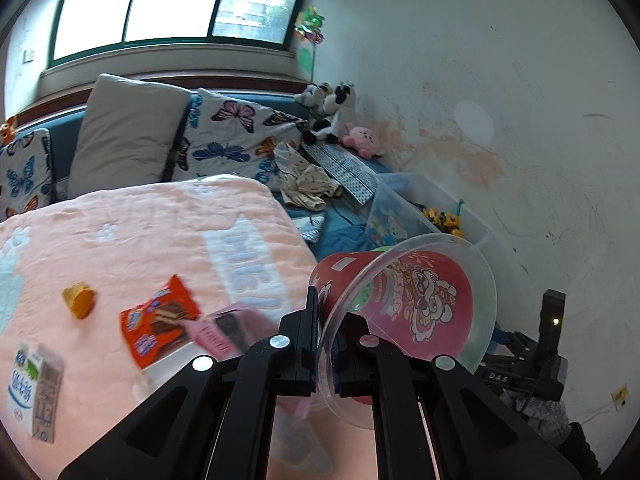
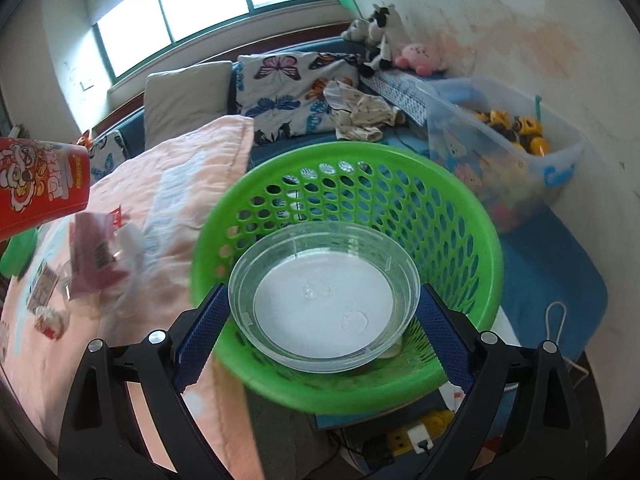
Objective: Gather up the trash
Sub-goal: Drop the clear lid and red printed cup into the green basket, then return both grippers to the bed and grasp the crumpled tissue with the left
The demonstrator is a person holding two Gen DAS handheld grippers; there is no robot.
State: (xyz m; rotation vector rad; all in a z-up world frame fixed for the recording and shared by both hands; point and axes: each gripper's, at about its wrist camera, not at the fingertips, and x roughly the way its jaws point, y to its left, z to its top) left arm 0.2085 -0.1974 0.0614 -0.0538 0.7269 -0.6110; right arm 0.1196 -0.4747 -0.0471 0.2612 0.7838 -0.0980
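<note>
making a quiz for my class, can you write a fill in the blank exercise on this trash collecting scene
1. The left gripper is shut on the clear rim of a ____ cup printed with cartoon figures.
2. The right gripper holds a clear plastic bowl over a ____ basket with holes.
3. The blanket under the wrappers is ____ in colour.
4. The yellow toy vehicles lie in a clear plastic ____ by the wall.

Missing words: red; green; pink; bin

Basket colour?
Bright green, with a perforated wall. Shows best in the right wrist view.
</note>
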